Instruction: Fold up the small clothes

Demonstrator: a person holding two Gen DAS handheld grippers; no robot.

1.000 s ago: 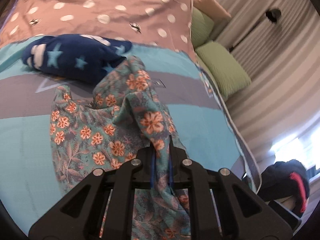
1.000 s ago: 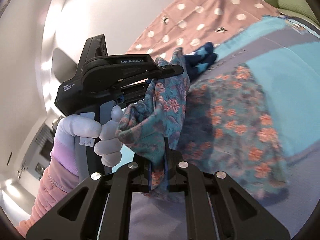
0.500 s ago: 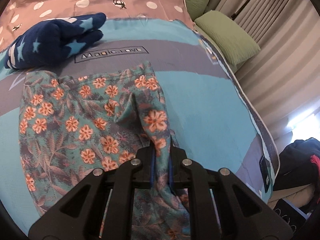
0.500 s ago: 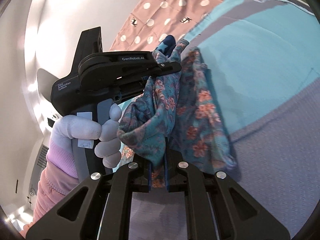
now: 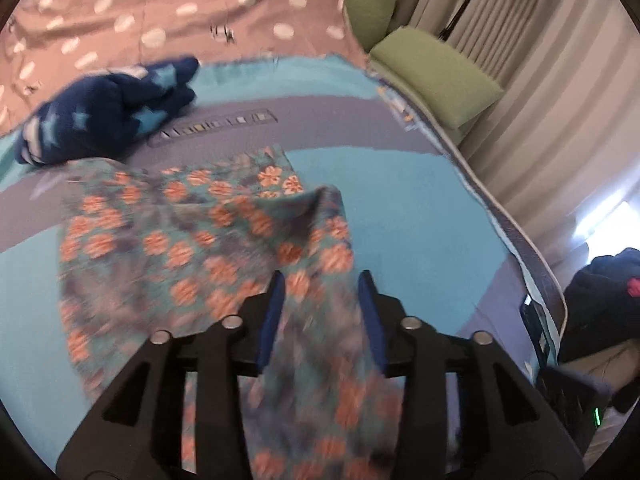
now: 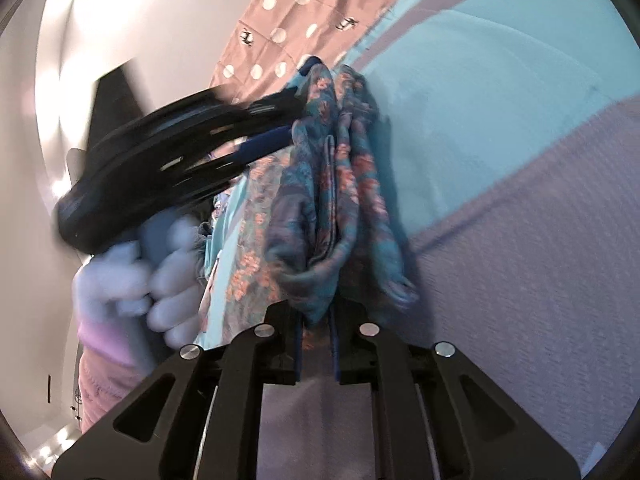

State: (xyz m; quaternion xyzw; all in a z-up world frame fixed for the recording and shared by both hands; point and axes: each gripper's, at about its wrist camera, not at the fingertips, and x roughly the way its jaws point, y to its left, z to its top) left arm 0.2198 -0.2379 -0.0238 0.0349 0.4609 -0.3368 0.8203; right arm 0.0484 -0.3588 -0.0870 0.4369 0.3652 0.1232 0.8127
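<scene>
A teal garment with orange flowers [image 5: 192, 240] lies partly folded on the teal and grey bedspread [image 5: 400, 208]. My left gripper [image 5: 322, 296] hovers over its near edge. Its jaws are opening; the cloth runs loose between the blue pads [image 5: 272, 312] and they no longer pinch it. In the right wrist view the garment [image 6: 336, 184] hangs bunched, and my right gripper [image 6: 316, 332] still holds a fold while its jaws begin to open. The left gripper [image 6: 280, 124] shows there as a blur, held by a white-gloved hand [image 6: 132, 276].
A navy garment with light blue stars [image 5: 108, 116] lies on the bed beyond the floral one. A pink-brown dotted sheet [image 5: 180, 8] covers the far part. Green pillows [image 5: 436, 76] and curtains [image 5: 560, 100] line the right side, with a dark bag [image 5: 600, 300] beyond the bed edge.
The left jaws have parted and let the floral cloth go, and its raised fold has sunk flat onto the bed. Both grippers have come lower. The right jaws have widened slightly.
</scene>
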